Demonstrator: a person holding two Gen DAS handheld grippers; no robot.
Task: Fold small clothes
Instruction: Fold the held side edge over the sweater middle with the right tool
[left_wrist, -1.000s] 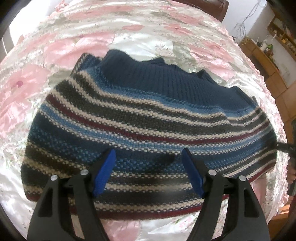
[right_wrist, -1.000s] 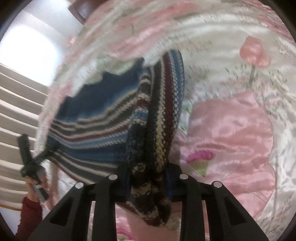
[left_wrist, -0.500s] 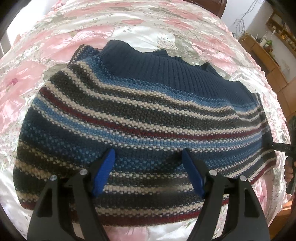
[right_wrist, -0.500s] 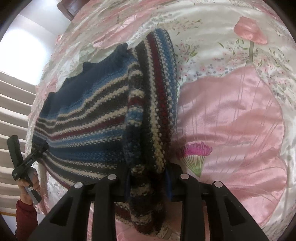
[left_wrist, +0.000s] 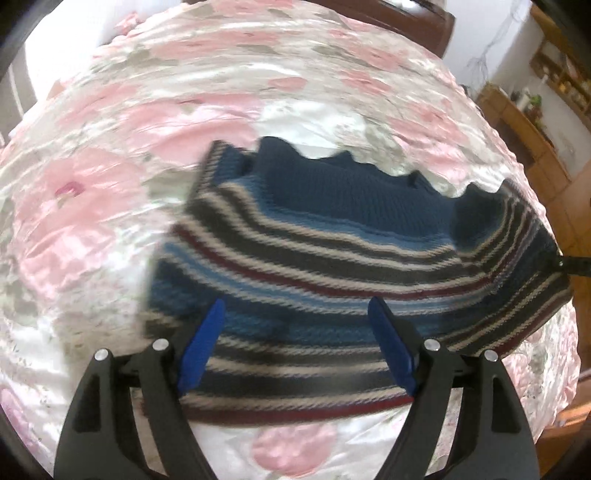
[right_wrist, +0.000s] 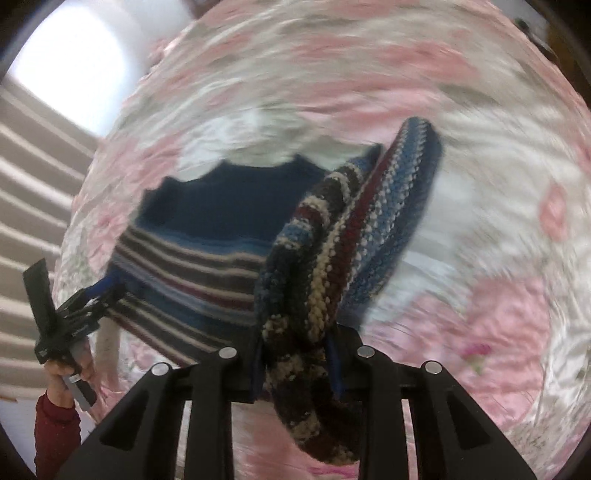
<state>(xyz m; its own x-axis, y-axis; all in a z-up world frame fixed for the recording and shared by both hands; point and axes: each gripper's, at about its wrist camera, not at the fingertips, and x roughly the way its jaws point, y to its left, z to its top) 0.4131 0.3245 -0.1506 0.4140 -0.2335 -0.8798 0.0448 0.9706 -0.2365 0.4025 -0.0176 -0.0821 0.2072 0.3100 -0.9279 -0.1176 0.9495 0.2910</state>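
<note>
Floral satin bedspread (left_wrist: 155, 122) bears the striped sweater (left_wrist: 332, 266), bunched edge gripped in right claw (right_wrist: 295, 363), left claw (left_wrist: 295, 332) wide above it.

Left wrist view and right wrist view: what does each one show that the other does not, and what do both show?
Only the left wrist view shows the left gripper open above the sweater, and wooden shelves. Only the right wrist view shows the right gripper shut on a bunched sweater edge, and a hand in a red sleeve. Both show the sweater on the floral cloth.
</note>
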